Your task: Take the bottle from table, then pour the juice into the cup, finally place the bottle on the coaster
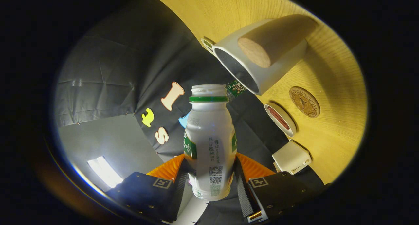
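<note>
Here the gripper (211,182) is clamped on the uncapped bottle (209,143), both fingers pressing its sides.
The view is tilted; beyond the bottle's open mouth sits the cup (262,59), then a small lid (280,119) and the round coaster (304,101) on the wooden table (337,133).

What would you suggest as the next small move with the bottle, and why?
Probably tip a little further toward the cup. The gripper is shut on the open-necked bottle, whose mouth sits short of the cup's rim, and no juice shows leaving it.
</note>
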`<action>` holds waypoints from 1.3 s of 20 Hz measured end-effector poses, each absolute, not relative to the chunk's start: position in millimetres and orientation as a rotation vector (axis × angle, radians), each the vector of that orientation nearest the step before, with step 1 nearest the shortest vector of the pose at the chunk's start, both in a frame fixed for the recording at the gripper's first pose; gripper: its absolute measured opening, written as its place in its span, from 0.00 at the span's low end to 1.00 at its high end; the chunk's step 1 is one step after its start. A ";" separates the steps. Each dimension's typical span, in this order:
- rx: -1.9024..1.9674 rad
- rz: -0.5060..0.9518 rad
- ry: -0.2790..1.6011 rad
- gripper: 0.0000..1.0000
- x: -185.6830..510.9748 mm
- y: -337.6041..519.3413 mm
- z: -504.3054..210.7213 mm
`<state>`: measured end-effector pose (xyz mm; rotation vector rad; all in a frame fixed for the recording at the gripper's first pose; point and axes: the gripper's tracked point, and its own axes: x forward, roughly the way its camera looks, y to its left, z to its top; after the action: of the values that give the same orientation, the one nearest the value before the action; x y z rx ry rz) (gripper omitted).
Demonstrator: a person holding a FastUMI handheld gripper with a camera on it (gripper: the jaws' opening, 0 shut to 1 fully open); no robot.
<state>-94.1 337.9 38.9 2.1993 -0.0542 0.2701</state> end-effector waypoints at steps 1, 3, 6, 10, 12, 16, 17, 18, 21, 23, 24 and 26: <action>2.186 0.272 -0.047 0.71 -93.9 339.6 38.2; 2.130 0.279 -0.022 0.71 -92.2 345.0 35.9; 2.009 0.281 0.011 0.71 -87.7 351.1 34.0; 1.704 0.248 0.088 0.71 -88.1 360.4 20.6; 1.525 0.226 0.127 0.71 -88.8 363.6 6.2; 1.262 0.207 0.140 0.71 -86.0 363.5 -3.4; 1.198 0.200 0.146 0.71 -85.5 361.7 -5.6; 1.132 0.190 0.148 0.71 -85.7 360.4 -8.7; 0.901 0.157 0.158 0.71 -78.5 354.9 -18.9; 0.724 0.129 0.164 0.71 -71.7 352.0 -27.3; 0.641 0.120 0.163 0.71 -67.8 352.2 -28.2; 0.499 0.117 0.160 0.71 -57.7 357.6 -30.1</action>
<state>-57.7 357.6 -30.1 0.4989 0.1602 0.1166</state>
